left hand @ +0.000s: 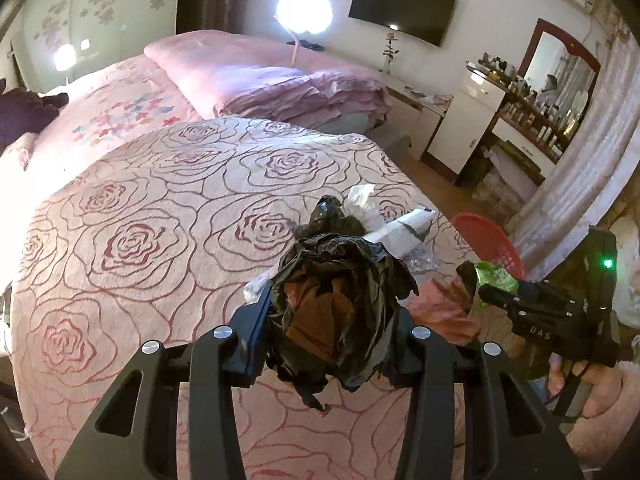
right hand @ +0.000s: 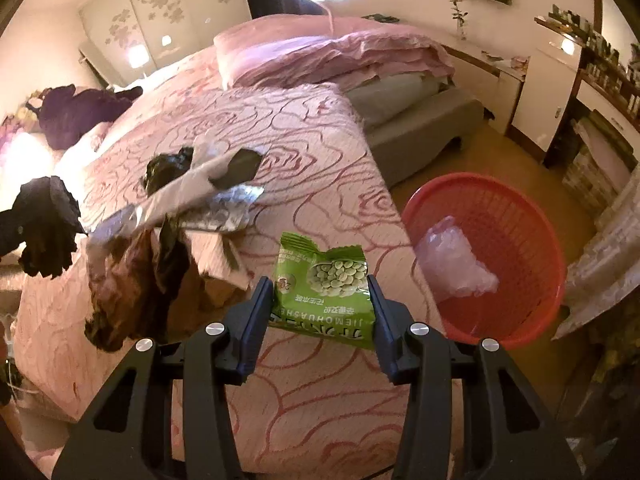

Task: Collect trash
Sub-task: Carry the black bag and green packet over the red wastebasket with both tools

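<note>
My left gripper (left hand: 334, 312) is shut on a crumpled black plastic bag (left hand: 340, 300) with brown paper inside, held above the bed; the bag also shows at the left of the right wrist view (right hand: 46, 226). My right gripper (right hand: 320, 300) is shut on a green pea snack packet (right hand: 324, 284), held over the bed's edge; it shows in the left wrist view (left hand: 496, 274). A red basket (right hand: 516, 216) stands on the floor to the right of the bed, with a clear plastic wrapper (right hand: 456, 260) inside. More trash (right hand: 192, 200) lies on the bed: black, silver and brown wrappers.
The bed (left hand: 160, 220) has a pink rose-pattern cover, with folded pink quilts (left hand: 280, 80) at the back. A white cabinet (left hand: 468, 120) and a dresser with bottles (left hand: 532, 112) stand at the right. Dark purple clothing (right hand: 76, 112) lies at the bed's left.
</note>
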